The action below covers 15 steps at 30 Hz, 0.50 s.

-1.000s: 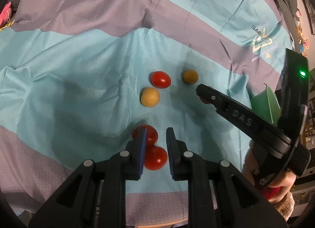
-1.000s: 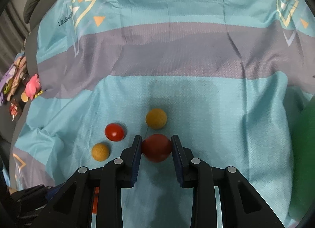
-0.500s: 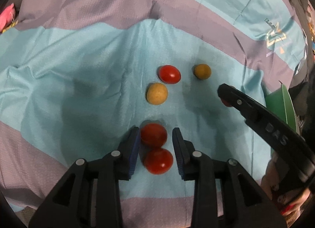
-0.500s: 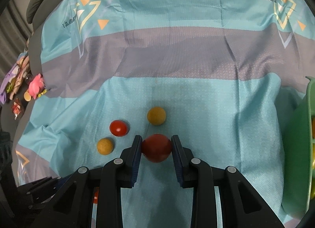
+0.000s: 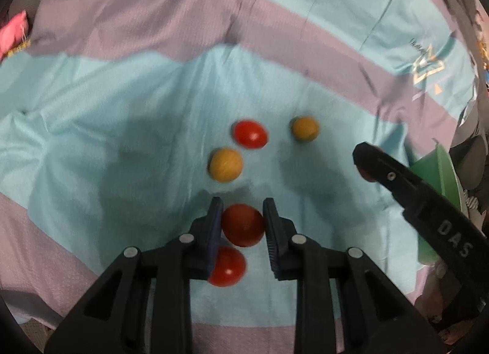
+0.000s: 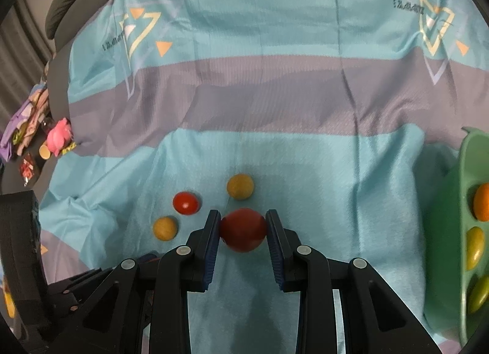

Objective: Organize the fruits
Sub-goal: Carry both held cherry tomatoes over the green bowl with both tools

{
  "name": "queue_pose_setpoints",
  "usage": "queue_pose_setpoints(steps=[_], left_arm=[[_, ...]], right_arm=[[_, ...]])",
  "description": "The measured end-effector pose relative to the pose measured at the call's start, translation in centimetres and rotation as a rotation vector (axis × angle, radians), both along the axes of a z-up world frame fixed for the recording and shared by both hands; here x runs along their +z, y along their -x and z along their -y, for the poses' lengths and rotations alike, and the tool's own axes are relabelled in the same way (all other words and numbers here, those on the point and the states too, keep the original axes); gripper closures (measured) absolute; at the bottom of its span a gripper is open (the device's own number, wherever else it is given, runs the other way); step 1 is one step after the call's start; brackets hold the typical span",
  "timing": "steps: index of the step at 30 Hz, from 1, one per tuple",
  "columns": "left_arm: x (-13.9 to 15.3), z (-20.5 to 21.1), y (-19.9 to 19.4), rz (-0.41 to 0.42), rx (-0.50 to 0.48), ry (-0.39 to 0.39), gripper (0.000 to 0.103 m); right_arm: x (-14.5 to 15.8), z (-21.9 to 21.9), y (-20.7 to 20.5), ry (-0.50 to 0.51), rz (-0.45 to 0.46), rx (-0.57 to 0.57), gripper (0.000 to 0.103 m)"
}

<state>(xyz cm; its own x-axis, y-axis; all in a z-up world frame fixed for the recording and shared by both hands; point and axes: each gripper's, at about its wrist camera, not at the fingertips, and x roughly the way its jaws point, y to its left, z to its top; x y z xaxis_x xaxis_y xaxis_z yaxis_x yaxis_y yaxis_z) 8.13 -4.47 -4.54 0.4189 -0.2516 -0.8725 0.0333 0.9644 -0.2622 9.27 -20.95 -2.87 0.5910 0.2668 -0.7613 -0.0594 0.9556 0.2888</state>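
My right gripper (image 6: pixel 243 221) is shut on a red tomato (image 6: pixel 243 229), held above the cloth. It shows at the right of the left wrist view (image 5: pixel 366 167). My left gripper (image 5: pixel 242 212) stands around another red tomato (image 5: pixel 243 225) with both pads against its sides. A third tomato (image 5: pixel 227 266) lies just below the left finger. Further out lie a tomato (image 5: pixel 250 134) (image 6: pixel 185 202) and two yellow fruits (image 5: pixel 226 164) (image 5: pixel 305 129), also in the right wrist view (image 6: pixel 165 228) (image 6: pixel 240 186).
A green tray (image 6: pixel 467 176) at the right holds an orange fruit (image 6: pixel 482 202) and yellow-green fruits (image 6: pixel 475 248); its rim shows in the left wrist view (image 5: pixel 440 164). A wrinkled teal and purple cloth (image 6: pixel 275 94) covers the table. Clutter and a pink toy (image 6: pixel 59 137) lie at the far left.
My left gripper moved forward from the near tomato and closed around the tomato beyond it. My right gripper carried its tomato toward the right, bringing the green tray into view.
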Motion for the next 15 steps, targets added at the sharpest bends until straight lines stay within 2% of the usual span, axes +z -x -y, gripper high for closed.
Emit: queue_pose_setpoints(steps=[8,15], left_arm=[[5.8,3.0,2.6,0.205,-0.042,-0.018,0.077],[9.0,6.2,4.2,0.315,-0.119,0.005,0.077]], right_arm=[[2.9,2.3,1.7,-0.007,0.094,-0.050,0.071],[5.5,5.2,3.7,-0.017,0.178,-0.125,0.071]])
